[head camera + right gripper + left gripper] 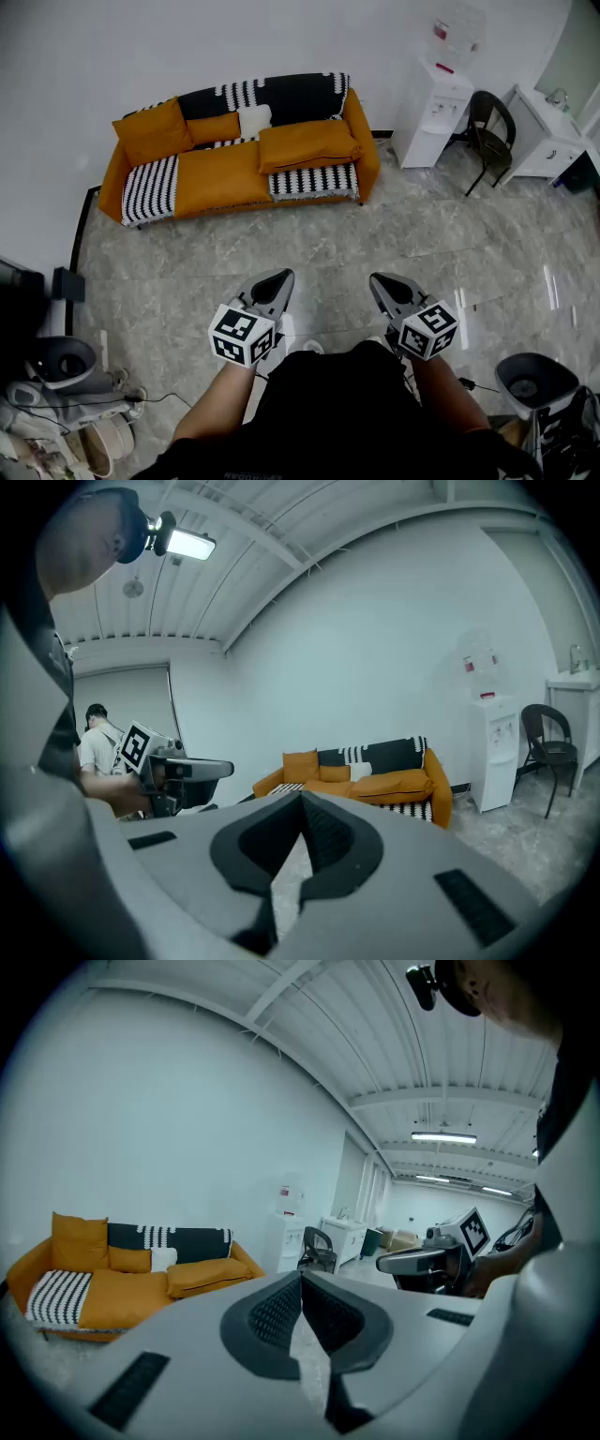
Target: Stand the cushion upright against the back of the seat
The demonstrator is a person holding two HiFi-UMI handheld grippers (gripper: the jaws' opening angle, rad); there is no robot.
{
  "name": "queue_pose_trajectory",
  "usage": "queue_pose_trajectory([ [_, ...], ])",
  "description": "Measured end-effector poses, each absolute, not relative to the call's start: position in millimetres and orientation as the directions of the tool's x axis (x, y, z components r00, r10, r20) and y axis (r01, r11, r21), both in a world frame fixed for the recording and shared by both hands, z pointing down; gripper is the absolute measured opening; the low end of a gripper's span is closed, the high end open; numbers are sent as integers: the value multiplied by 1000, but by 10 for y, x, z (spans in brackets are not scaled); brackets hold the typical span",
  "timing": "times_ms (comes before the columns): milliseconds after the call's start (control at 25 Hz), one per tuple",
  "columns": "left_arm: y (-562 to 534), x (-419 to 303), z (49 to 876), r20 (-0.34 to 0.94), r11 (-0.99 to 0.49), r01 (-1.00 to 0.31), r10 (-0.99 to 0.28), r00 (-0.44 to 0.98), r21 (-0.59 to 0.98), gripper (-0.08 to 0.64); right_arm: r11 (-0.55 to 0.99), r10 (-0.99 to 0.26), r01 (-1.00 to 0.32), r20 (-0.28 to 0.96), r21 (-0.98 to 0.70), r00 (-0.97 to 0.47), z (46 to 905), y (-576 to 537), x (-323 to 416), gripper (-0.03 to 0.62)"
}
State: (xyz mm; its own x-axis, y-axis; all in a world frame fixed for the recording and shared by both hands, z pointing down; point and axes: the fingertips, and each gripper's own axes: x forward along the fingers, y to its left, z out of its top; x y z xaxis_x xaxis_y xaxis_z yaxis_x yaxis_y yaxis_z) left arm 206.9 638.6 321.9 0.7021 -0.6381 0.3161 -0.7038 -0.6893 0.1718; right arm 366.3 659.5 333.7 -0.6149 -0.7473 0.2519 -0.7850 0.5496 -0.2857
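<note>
An orange sofa (202, 178) stands against the far wall, a black-and-white throw over its back. A large orange cushion (307, 145) lies flat on its right seat; it also shows in the left gripper view (208, 1274) and the right gripper view (398, 782). Another orange cushion (153, 131) leans upright at the left end. My left gripper (281, 278) and right gripper (380, 281) hover side by side over the floor, far short of the sofa. Both are shut with nothing between the jaws, which meet at their tips (301, 1279) (302, 799).
A white water dispenser (429, 112), a black chair (489, 127) and a white cabinet (544, 141) stand right of the sofa. Grey round-based devices sit on the floor at the near left (61, 361) and near right (530, 380). Tiled floor lies between me and the sofa.
</note>
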Motion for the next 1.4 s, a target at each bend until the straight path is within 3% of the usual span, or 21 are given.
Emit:
queue_pose_trajectory([
  [1400, 6390, 1854, 3316, 327, -676, -711, -639, 697, 193, 15, 555, -739, -785, 270, -277, -617, 3360, 6494, 3427, 40],
])
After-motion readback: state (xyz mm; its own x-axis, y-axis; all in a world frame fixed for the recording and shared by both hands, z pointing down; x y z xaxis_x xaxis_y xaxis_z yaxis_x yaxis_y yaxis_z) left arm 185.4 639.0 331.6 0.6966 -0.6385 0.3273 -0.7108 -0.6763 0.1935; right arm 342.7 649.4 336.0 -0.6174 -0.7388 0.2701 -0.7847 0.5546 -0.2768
